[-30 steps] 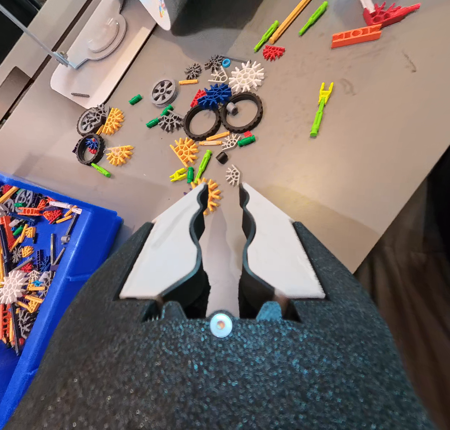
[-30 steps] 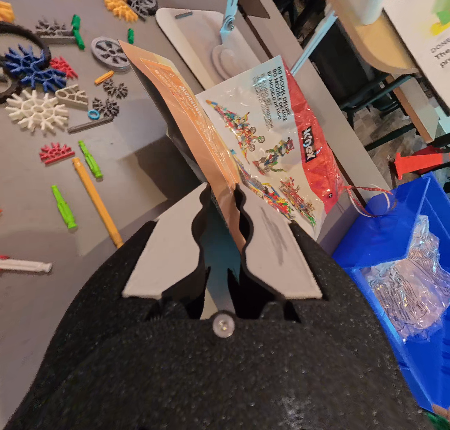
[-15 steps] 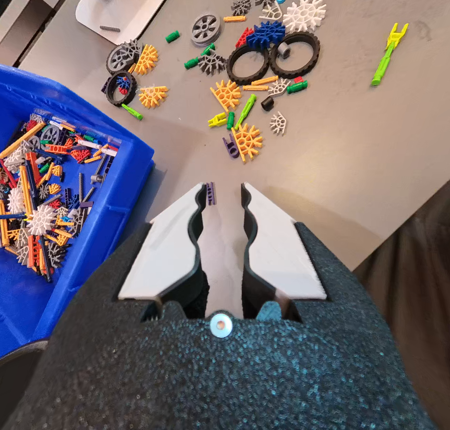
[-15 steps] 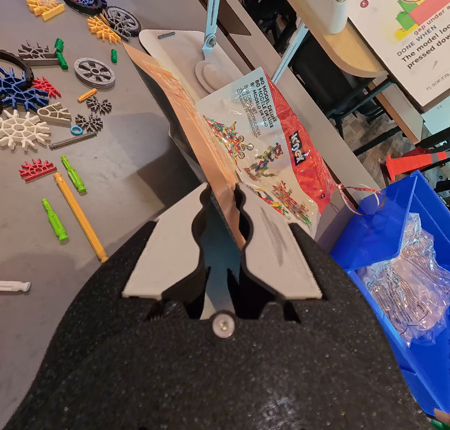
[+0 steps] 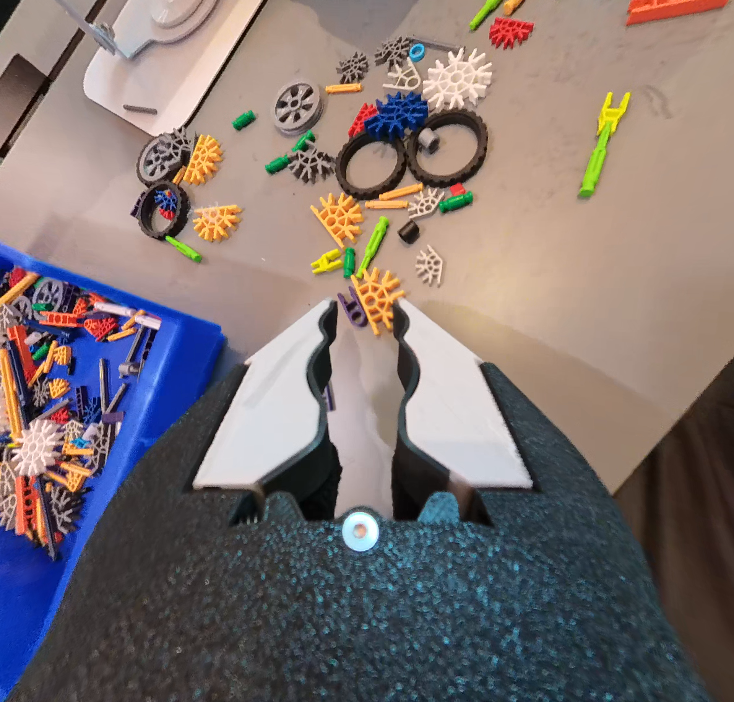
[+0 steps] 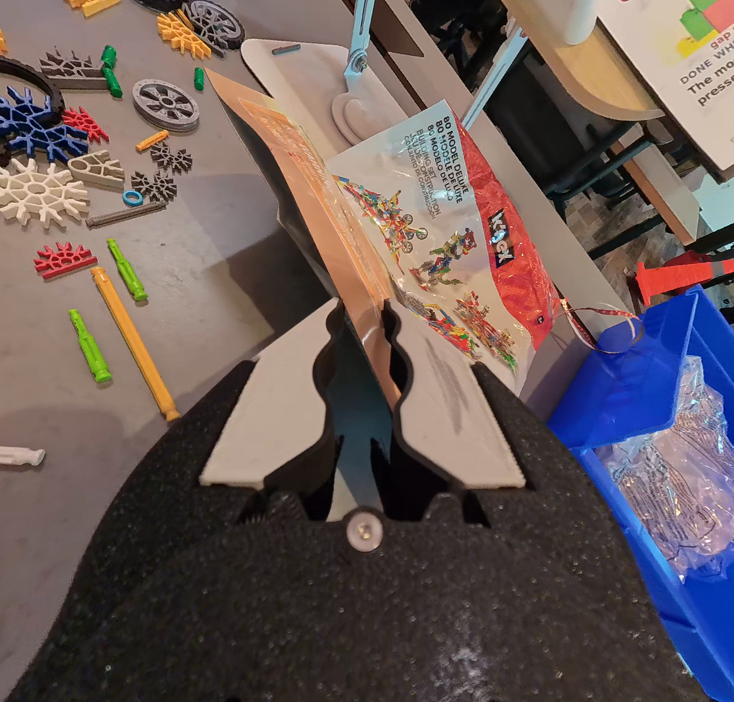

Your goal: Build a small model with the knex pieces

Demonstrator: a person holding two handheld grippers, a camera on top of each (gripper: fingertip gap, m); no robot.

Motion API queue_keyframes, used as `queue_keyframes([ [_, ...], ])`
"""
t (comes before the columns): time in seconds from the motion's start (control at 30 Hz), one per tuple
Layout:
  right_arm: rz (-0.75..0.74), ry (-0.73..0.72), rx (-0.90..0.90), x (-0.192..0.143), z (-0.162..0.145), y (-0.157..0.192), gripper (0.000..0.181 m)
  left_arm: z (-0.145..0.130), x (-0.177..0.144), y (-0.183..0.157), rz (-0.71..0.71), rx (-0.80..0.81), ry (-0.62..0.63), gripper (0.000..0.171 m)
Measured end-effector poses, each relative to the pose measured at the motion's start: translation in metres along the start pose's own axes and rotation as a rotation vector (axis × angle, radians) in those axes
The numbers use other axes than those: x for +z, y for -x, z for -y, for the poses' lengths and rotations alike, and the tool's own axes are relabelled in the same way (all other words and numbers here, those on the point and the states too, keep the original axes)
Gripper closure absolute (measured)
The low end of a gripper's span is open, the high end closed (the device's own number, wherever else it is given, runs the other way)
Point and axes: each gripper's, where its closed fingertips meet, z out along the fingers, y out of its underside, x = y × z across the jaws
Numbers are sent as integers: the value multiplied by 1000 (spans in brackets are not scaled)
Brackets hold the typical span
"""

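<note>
My left gripper (image 5: pixel 365 308) is open and low over the grey table (image 5: pixel 536 305). Its tips flank an orange fan-shaped connector (image 5: pixel 375 299) and a small purple connector (image 5: pixel 351 309). A purple bit (image 5: pixel 329 397) peeks out beside the left finger. My right gripper (image 6: pixel 364 307) is shut on the edge of a printed clear plastic bag (image 6: pixel 417 226) with an orange header strip (image 6: pixel 317 190), and holds it up above the table (image 6: pixel 198 285). Loose building pieces lie scattered ahead of both grippers.
A blue bin (image 5: pixel 186 365) full of pieces sits at my left. Two black tyres (image 5: pixel 371 166) and a white snowflake connector (image 5: pixel 456 79) lie ahead. A white lamp base (image 5: pixel 159 67) stands at the back left. Another blue bin (image 6: pixel 635 385) holds crumpled clear plastic (image 6: pixel 675 484). There is about 30 cm between the tips of the two grippers.
My left gripper drew back toward the blue bin, then moved forward again until its tips reached the orange connector. My right gripper keeps hold of the bag and has shifted slightly.
</note>
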Motion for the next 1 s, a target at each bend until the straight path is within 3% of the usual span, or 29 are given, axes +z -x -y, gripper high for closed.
queue_keyframes([
  [0.23,7,1,-8,1,-2,3,163,17,19,26,84,83,40,161],
  [0.43,10,3,-11,0,-3,2,163,8,37,27,48,251,191,157],
  [0.67,11,15,-32,1,-5,4,163,4,35,23,-95,199,194,150],
  [1.0,95,78,-93,1,-16,24,164,-2,36,23,-135,137,178,154],
])
